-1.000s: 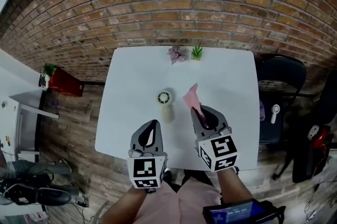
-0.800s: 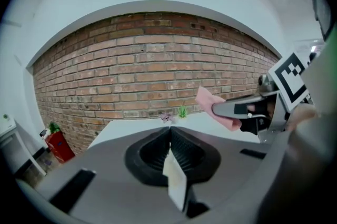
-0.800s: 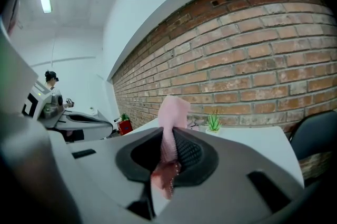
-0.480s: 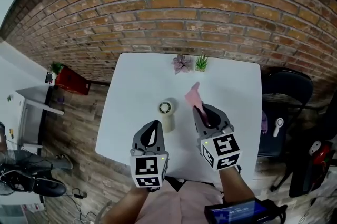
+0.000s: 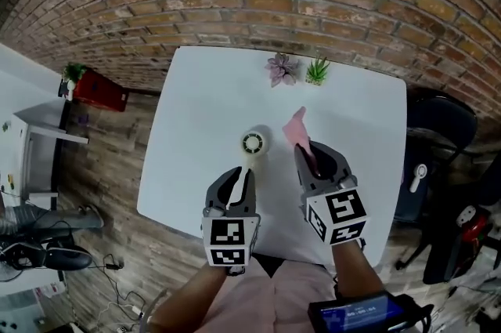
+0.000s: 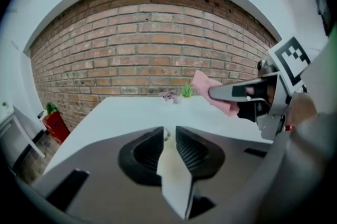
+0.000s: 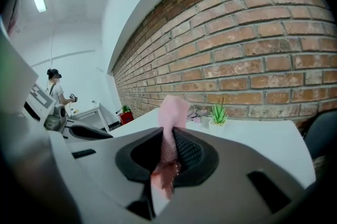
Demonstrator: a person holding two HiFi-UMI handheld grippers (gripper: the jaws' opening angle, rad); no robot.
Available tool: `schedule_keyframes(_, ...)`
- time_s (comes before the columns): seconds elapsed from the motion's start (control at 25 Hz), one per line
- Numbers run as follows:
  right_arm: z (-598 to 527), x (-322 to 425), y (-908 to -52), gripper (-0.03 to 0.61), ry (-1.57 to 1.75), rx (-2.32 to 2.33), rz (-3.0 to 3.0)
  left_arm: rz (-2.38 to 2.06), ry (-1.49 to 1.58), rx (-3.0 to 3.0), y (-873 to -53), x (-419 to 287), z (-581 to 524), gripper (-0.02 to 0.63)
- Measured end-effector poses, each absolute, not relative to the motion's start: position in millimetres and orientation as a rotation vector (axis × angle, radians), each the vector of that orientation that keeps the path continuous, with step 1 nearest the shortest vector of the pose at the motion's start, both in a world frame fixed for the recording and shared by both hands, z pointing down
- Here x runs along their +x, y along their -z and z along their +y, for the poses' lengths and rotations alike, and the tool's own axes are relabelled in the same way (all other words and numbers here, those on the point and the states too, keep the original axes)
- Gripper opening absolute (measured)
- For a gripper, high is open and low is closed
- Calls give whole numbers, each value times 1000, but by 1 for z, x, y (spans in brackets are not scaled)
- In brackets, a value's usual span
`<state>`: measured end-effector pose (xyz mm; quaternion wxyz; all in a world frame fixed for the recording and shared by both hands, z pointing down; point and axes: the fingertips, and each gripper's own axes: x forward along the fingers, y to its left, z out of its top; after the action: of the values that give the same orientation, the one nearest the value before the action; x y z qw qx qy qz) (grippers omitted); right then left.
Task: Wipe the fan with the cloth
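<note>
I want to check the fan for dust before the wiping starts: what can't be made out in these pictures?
- Fan, head view: too small to judge any dust.
- Fan's head, left gripper view: almost all hidden behind the left gripper, whose jaws have just been opening, with the handle between them.
- Cloth, right gripper view: lower end hidden inside the right gripper, shut on it.

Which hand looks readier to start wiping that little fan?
Right gripper: jaws shut on the pink cloth, beside the fan. The left gripper has just been opening its jaws around the fan's handle, no cloth.
</note>
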<state>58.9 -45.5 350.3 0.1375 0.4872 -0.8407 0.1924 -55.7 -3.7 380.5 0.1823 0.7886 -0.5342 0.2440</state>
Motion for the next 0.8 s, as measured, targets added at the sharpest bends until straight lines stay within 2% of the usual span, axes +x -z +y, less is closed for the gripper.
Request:
schedule_keyframes(0.16, -52, 50, -360, 41, -566, 1381, -2406, -1425, -712, 2177, -412, -54, -3, 150)
schedule_keyframes(0.4, -58, 42, -377, 41, -578, 1374, -2371, -1286, -763, 2114, -459, -43, 2, 229)
schedule_keyframes(0.8, -52, 40, -380, 42, -579, 1377, -2340, -1228, -953, 2094, -496, -52, -1, 209)
